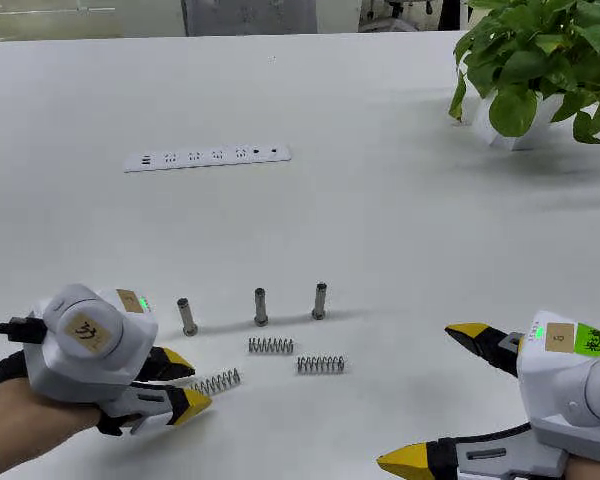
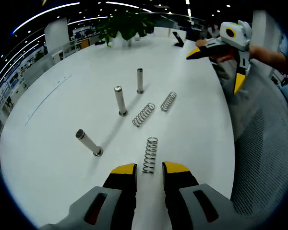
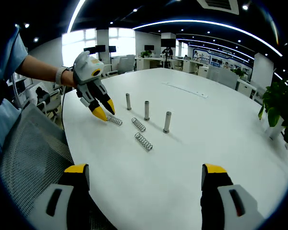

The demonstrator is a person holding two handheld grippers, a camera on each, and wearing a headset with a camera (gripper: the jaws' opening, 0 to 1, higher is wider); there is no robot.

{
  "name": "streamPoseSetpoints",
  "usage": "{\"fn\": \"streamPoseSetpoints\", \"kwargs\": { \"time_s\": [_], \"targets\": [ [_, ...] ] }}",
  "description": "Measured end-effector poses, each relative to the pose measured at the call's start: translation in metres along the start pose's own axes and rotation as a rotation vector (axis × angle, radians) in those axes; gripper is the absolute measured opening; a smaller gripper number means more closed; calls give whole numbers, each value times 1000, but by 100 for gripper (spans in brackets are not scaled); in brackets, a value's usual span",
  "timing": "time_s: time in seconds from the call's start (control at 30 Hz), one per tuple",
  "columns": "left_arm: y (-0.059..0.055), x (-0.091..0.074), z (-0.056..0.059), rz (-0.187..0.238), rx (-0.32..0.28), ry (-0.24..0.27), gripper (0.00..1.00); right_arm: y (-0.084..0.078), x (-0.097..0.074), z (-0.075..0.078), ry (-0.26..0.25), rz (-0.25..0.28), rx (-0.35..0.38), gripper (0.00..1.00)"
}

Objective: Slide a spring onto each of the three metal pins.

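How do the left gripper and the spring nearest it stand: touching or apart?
Apart. The left gripper view shows the near end of the spring lying between the open jaws of the left gripper, with bare table on either side.

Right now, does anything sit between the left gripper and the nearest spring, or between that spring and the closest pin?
Nothing visible. The left gripper has its open jaws flanking the end of the near spring, and only bare table separates that spring from the closest pin.

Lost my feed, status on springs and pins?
Left gripper open, jaws at nearest spring. Right gripper open, held back. Three pins bare. No obstruction seen.
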State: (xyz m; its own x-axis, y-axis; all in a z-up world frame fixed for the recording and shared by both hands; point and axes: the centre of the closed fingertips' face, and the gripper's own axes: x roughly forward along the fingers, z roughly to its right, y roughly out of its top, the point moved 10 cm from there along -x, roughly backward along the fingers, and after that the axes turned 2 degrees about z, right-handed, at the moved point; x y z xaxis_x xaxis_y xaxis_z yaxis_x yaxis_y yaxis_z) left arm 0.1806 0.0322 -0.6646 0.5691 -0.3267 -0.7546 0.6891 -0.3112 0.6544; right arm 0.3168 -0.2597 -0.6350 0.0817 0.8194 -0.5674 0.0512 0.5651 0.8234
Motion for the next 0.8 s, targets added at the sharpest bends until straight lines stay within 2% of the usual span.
{"fn": "streamPoseSetpoints", "kwargs": {
  "time_s": [0.17, 0.37, 0.43, 0.5, 0.63, 0.8],
  "targets": [
    [2, 8, 0, -31, 3, -4, 20, -2, -1, 2, -3, 0, 4, 98],
    [3, 10, 0, -77, 24, -6, 18, -2, -2, 2, -6, 4, 12, 98],
    [6, 9, 0, -122, 69, 11, 17, -2, -2, 1, -5, 3, 12, 98],
    [9, 11, 3, -147, 85, 3, 17, -2, -2, 0, -4, 2, 10, 98],
    [14, 12, 4, -199, 123, -1, 19, -3, 0, 0, -4, 1, 9, 98],
    [19, 14, 2, -255, 137, 1, 16, -5, 2, -2, 1, -6, 1, 98]
  ]
}}
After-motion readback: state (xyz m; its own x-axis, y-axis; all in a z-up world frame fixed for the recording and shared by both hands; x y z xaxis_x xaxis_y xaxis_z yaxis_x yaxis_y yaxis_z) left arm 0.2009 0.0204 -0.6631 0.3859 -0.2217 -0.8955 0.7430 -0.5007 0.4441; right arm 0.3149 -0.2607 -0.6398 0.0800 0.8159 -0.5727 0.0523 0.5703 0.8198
